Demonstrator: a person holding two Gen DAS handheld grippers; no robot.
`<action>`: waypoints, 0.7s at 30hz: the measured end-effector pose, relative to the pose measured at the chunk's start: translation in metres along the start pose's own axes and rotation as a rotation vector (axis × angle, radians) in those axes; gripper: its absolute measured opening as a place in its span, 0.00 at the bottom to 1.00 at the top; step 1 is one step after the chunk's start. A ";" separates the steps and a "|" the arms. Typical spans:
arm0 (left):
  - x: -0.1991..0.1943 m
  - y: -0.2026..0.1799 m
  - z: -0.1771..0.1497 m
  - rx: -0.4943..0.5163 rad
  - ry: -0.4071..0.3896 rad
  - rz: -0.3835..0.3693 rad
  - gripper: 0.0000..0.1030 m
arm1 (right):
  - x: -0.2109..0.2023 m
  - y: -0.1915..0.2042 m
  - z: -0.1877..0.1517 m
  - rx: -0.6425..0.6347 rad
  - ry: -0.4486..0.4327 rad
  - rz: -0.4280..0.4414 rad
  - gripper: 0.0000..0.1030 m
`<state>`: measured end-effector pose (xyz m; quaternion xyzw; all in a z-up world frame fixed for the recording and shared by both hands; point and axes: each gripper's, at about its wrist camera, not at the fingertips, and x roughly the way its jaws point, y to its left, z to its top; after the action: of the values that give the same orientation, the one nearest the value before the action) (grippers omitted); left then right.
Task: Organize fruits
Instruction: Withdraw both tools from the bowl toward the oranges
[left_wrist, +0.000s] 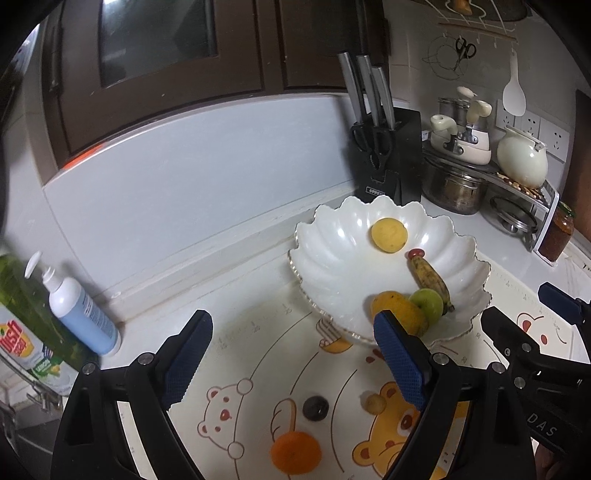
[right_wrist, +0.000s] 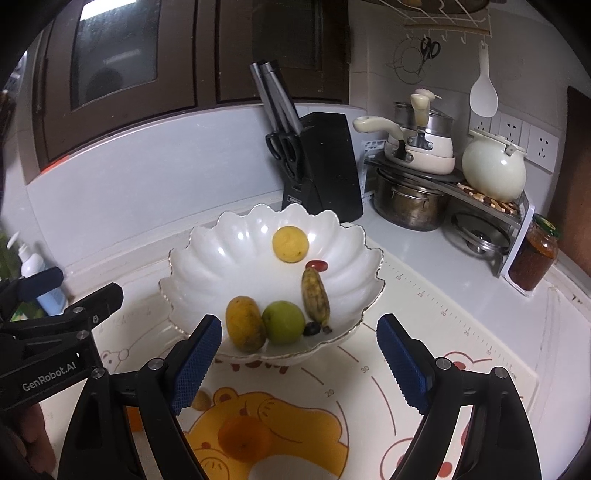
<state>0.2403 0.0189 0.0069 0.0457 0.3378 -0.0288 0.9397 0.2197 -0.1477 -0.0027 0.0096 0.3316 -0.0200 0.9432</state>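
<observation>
While both my left gripper (left_wrist: 291, 358) and right gripper (right_wrist: 299, 365) stand spread and empty, an orange (left_wrist: 295, 453) lies near, bowl (right_wrist: 207, 273) farther.

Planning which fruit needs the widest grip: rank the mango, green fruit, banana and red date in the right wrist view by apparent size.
1. Mango and banana: too alike to rank.
2. Green fruit, slightly smaller.
3. Red date, smallest.

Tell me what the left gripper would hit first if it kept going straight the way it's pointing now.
Probably the cartoon mat, just short of the white scalloped bowl. The left gripper is open and empty and angles down at bare mat between its fingers; the orange lies nearer, underneath. Depth is hard to judge through the fisheye.
</observation>
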 end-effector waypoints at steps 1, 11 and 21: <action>-0.001 0.002 -0.003 -0.005 0.002 0.000 0.87 | -0.001 0.002 -0.002 -0.004 0.001 0.001 0.84; -0.002 0.012 -0.040 -0.049 0.035 -0.007 0.87 | 0.001 0.013 -0.025 -0.033 0.031 0.013 0.84; 0.011 0.016 -0.070 -0.062 0.084 -0.001 0.87 | 0.012 0.019 -0.052 -0.056 0.074 0.026 0.84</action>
<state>0.2056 0.0416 -0.0531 0.0174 0.3775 -0.0170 0.9257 0.1971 -0.1276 -0.0508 -0.0119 0.3664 0.0018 0.9304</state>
